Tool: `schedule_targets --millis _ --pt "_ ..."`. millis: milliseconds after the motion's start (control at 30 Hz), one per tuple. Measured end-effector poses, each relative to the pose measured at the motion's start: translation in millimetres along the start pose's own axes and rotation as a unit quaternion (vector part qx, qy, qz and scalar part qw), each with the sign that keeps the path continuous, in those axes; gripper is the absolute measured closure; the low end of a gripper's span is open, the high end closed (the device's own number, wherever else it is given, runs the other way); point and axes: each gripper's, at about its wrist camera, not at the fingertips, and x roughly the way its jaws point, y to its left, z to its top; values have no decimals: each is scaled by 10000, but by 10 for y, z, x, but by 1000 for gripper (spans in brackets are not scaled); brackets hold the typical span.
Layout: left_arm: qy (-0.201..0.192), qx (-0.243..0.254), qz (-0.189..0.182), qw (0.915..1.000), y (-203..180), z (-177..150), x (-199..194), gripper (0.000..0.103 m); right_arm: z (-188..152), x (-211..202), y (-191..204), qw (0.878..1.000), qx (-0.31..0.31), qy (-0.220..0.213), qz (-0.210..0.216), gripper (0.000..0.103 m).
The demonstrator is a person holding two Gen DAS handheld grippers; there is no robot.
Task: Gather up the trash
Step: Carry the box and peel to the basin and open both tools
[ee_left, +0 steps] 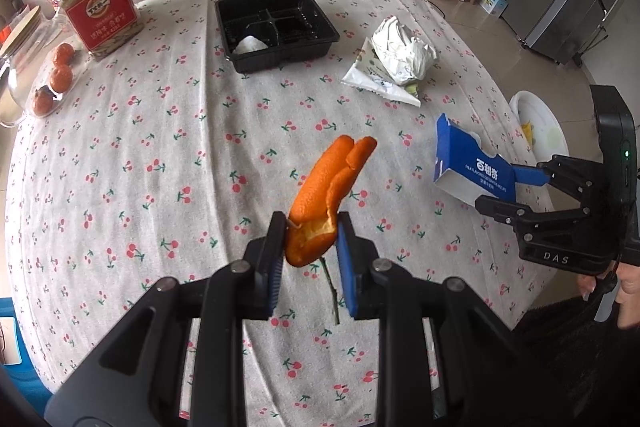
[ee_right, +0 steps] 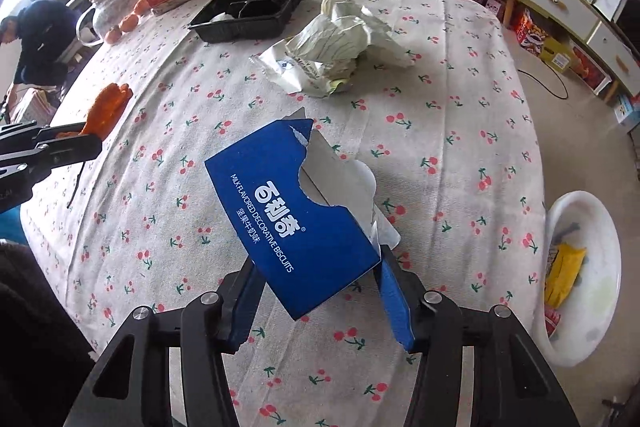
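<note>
Both tongs are loaded: the left gripper (ee_left: 309, 241) is clenched on a curl of orange peel (ee_left: 328, 183), held clear above the cherry-print tablecloth (ee_left: 160, 155), and the right gripper (ee_right: 316, 291) has its blue pads squeezed on the lower end of a torn blue biscuit box (ee_right: 288, 211), also lifted off the cloth. From where I stand, the sensible place for both looks to be the white basin (ee_right: 600, 227) sitting low off the table's right edge, which already has a yellow wrapper in it. I'd take the box across first, since that hand is nearer, and let go only once it hangs over the basin's mouth. The peel is pinched by its thick end, so carry it level and unhurried. A crumpled paper wrapper (ee_right: 340, 39) and a black plastic tray (ee_right: 252, 7) still lie farther back.
</note>
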Motion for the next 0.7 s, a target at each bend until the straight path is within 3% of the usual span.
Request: schedule_targets --millis 333,700 --pt "-87 281 -156 9994 -491 106 61 77 -352 -335 -896 9917 1208 -378 -206 48" --pt "-129 814 -239 9963 -1321 316 226 77 -992 -623 -2190 9476 3076 -602 -612 47"
